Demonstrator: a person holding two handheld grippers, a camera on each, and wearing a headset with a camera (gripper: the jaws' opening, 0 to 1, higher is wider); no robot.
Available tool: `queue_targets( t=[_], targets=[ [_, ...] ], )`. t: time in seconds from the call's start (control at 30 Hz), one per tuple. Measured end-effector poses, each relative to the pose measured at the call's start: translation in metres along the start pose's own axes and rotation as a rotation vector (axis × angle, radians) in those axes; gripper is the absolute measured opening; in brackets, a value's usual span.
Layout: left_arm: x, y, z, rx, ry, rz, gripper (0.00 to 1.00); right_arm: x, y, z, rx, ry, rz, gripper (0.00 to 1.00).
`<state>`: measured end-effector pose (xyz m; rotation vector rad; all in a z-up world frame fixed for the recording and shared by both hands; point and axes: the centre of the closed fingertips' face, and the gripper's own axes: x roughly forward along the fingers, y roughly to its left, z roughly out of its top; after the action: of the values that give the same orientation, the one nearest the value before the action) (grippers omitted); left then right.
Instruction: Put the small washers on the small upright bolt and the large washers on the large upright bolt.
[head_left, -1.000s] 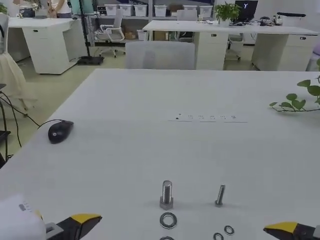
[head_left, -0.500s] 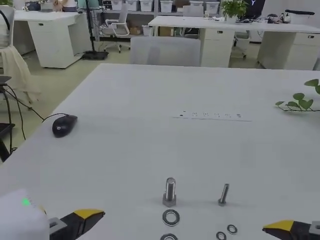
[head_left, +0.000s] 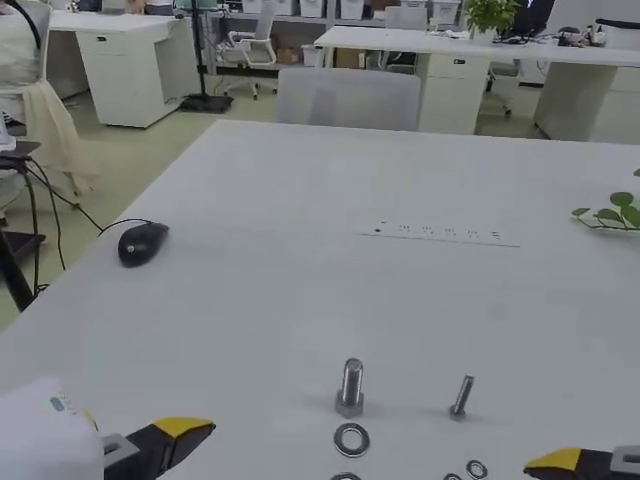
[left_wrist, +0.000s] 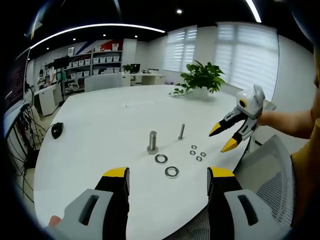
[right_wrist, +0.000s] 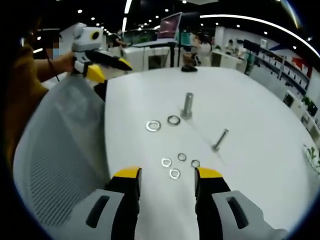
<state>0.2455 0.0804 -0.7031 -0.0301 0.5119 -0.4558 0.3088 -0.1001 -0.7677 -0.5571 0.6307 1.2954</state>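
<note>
**Washers all loose, both tongs empty**

Upright on bench (head_left: 300, 250), head down: large bolt (head_left: 351, 385). Beside it, toward the right-hand side, stands small bolt (head_left: 462, 396), also upright. Two large washers (left_wrist: 161, 159) lie flat just in front of large bolt on the person's side, apart from each other. Four small washers (right_wrist: 174, 173) sit clustered further from large bolt, on the small-bolt side and nearer the bench edge. Nothing threaded yet.

Jaws of left tongs (right_wrist: 111, 69) are spread wide and hold nothing, well apart from large bolt. Jaws of right tongs (left_wrist: 222, 140) are spread too, empty.

Handling guess: washers are thin stiff steel, light, and slick on the smooth bench, so likely to skate if nudged. Best hold is probably across the ring, one tip in the hole and one on the outer rim. Small ones look fiddlier and easy to drop.
</note>
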Motion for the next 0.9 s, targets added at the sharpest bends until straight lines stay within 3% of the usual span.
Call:
queue_targets(
  t=[0.13,0.33,0.47,0.57,0.63,0.9],
  targets=[
    [0.0,0.0,0.001,-0.006,-0.007,0.004,0.62,0.004,-0.002,-0.006,-0.026,0.043,0.026,0.44],
    [0.001,-0.001,0.001,-0.006,-0.004,0.004,0.62,0.013,-0.003,-0.016,-0.129,0.157,0.09,0.41],
    [0.0,-0.002,0.001,-0.009,-0.007,0.009,0.62,0.019,-0.003,-0.016,-0.184,0.2,0.121,0.4],
    [-0.001,-0.001,0.0,-0.014,-0.006,0.016,0.62,0.024,0.0,-0.026,-0.233,0.281,0.175,0.39],
    [-0.001,0.0,0.0,-0.015,-0.007,0.02,0.62,0.028,-0.003,-0.029,-0.283,0.305,0.172,0.38],
    [0.0,0.0,0.002,-0.022,-0.013,0.031,0.62,0.034,-0.004,-0.03,-0.305,0.353,0.222,0.34]
  ],
)
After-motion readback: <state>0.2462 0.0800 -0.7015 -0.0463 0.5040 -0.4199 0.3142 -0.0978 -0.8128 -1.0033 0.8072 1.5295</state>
